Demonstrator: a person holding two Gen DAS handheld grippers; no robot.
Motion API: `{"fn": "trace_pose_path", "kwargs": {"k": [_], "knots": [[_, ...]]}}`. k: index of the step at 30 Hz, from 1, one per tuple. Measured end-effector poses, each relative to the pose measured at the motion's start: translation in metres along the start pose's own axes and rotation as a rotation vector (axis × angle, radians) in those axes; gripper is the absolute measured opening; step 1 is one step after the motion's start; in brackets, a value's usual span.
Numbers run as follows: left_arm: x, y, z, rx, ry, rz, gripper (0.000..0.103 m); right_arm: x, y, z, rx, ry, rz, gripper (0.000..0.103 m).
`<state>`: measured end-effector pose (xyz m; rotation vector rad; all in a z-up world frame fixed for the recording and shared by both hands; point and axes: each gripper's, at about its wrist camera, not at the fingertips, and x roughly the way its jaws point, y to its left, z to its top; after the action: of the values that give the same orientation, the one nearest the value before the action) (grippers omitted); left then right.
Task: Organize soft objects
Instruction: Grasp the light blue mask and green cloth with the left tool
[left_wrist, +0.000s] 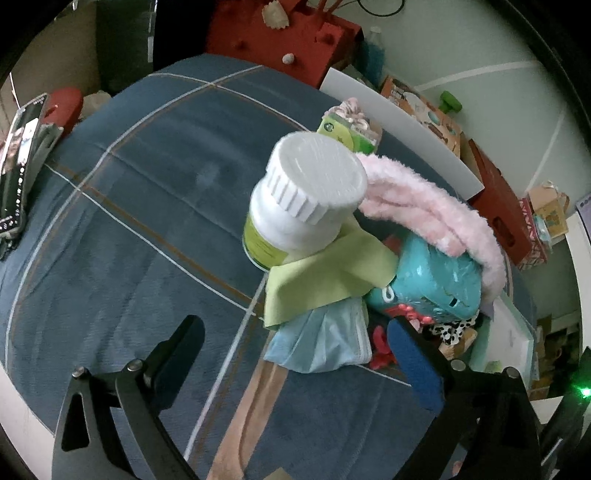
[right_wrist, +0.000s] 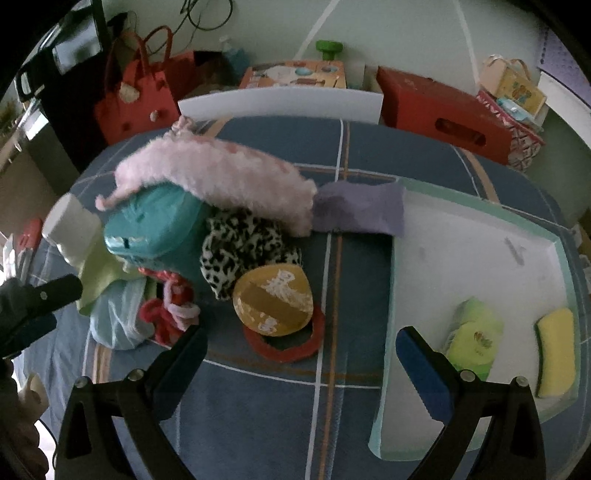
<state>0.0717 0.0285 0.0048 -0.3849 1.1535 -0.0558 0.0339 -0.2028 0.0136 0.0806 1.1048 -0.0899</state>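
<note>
Both grippers hang open and empty over the heap of soft things on the blue plaid tabletop: the left gripper above the light blue face mask, the right gripper near the yellow compact. The white pill bottle sits tilted on the green cloth; tugging that cloth or the pink fuzzy sock would likely topple it. The white tray already holds a sponge.
</note>
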Motion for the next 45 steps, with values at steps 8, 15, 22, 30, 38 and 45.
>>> {"fn": "trace_pose_path", "kwargs": {"k": [8,15,22,30,38,45], "knots": [[0.030,-0.018,0.000,0.041,0.062,0.021,0.099,0.006,-0.001,0.004,-0.013,-0.003,0.010,0.103],[0.056,-0.026,0.005,0.050,0.120,0.083,0.099,0.016,0.003,0.005,-0.039,0.010,0.043,0.103],[0.069,-0.028,0.014,0.014,0.139,0.081,0.099,0.019,0.005,0.005,-0.061,-0.026,0.020,0.103],[0.069,-0.013,0.015,-0.006,0.136,0.063,0.099,0.020,0.002,0.008,-0.041,-0.052,0.022,0.099],[0.067,-0.010,0.011,-0.016,0.133,0.054,0.099,0.021,0.008,0.006,-0.069,-0.054,0.001,0.074],[0.065,-0.016,0.008,-0.009,0.133,0.073,0.097,0.015,0.006,0.007,-0.072,-0.075,0.025,0.062]]}}
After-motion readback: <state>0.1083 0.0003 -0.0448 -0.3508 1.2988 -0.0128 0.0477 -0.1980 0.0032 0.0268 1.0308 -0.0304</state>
